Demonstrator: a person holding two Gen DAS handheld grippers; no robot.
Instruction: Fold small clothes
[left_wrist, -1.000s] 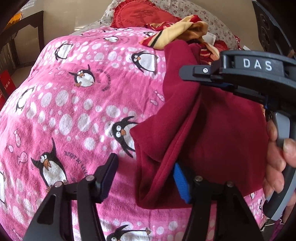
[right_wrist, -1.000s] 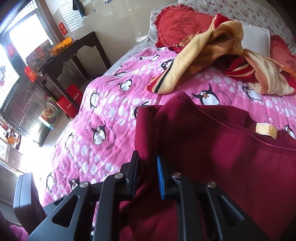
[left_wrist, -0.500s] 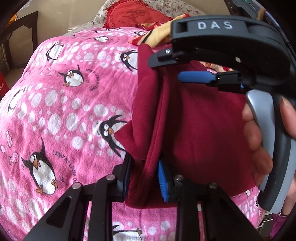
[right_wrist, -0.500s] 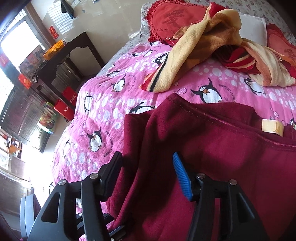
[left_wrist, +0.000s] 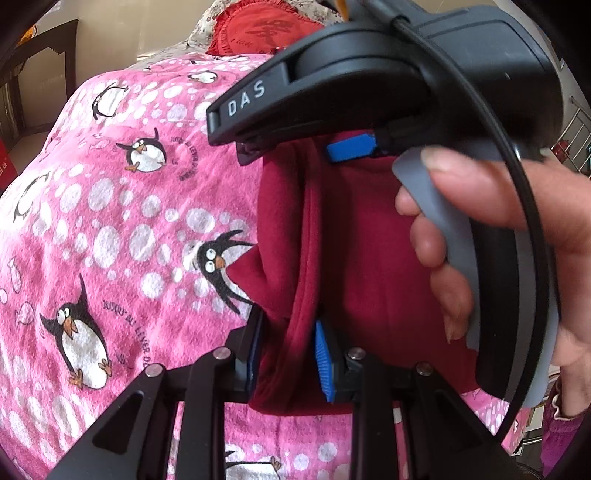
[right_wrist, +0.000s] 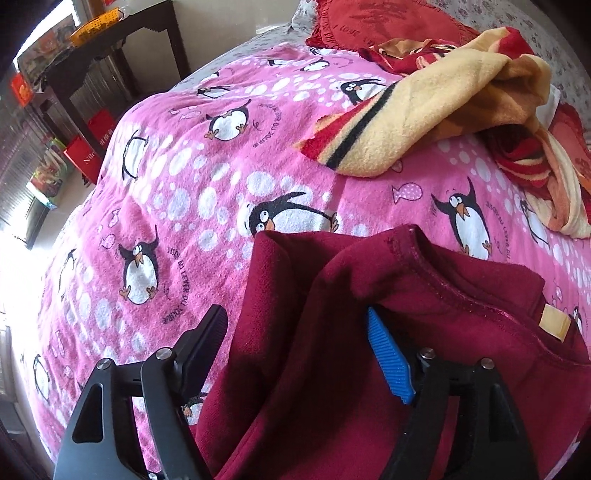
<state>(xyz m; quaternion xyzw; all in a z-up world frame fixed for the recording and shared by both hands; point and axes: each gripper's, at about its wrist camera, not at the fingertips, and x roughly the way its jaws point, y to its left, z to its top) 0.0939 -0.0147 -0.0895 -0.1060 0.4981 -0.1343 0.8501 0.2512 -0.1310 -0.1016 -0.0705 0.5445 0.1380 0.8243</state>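
Two grippers worked one maroon garment (left_wrist: 373, 266), which lay on the pink penguin bedspread (left_wrist: 110, 221) at lower right of both frames. At the bottom of the left wrist frame, your left gripper (left_wrist: 286, 354) pinched a bunched fold of that garment. At the bottom of the right wrist frame, your right gripper (right_wrist: 299, 354) had just been opening; its jaws stood spread, cloth between them but unpressed. To complete this step well, you needed to keep the left pinch firm, clear the right fingers without dragging the fold, then regrip a free edge. Only the left view showed your hand (left_wrist: 498, 240) on the right gripper's trigger. Only the right view showed the neckline label (right_wrist: 554, 321) and, farther back, the striped blanket (right_wrist: 424, 110).
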